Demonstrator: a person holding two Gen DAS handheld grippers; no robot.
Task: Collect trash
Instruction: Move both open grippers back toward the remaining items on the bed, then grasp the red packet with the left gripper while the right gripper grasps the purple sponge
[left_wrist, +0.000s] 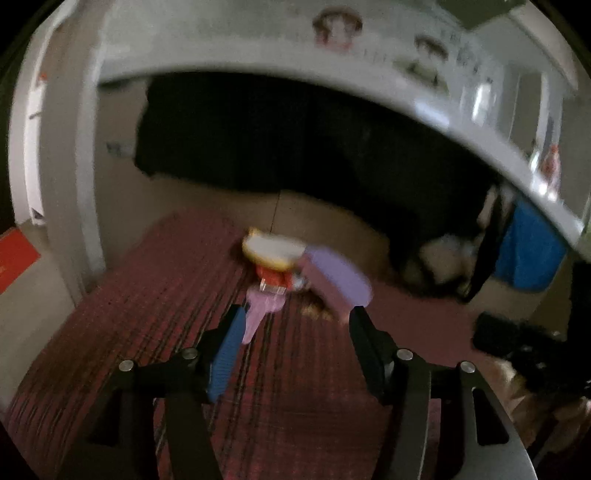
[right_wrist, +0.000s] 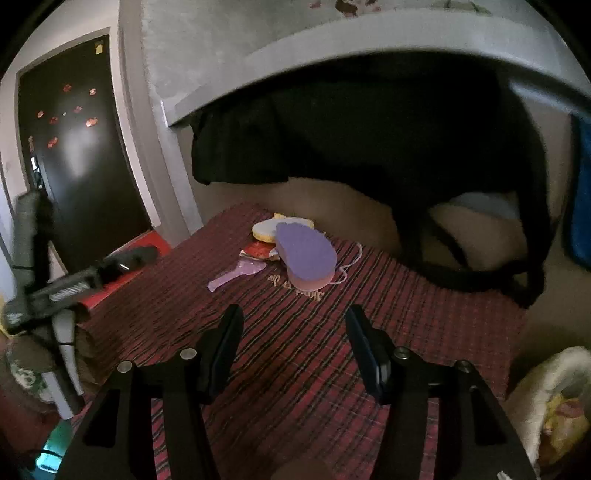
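A small pile of trash lies on a red striped mat (right_wrist: 295, 332): a purple heart-shaped box (right_wrist: 306, 255), a yellow and white round piece (right_wrist: 267, 229), a red wrapper (right_wrist: 258, 252) and a flat lilac spoon-shaped piece (right_wrist: 236, 274). In the blurred left wrist view the purple box (left_wrist: 334, 282), the yellow piece (left_wrist: 271, 251), the red wrapper (left_wrist: 273, 278) and the lilac piece (left_wrist: 258, 314) sit just ahead of my left gripper (left_wrist: 295, 317), which is open and empty. My right gripper (right_wrist: 293, 314) is open and empty, a short way back from the pile.
A black cloth (right_wrist: 351, 140) hangs under a white ledge (right_wrist: 332, 40) behind the mat. A dark door (right_wrist: 77, 155) stands at the left. The left gripper's body (right_wrist: 74, 284) shows at the left in the right wrist view. A blue container (left_wrist: 528, 254) is at right.
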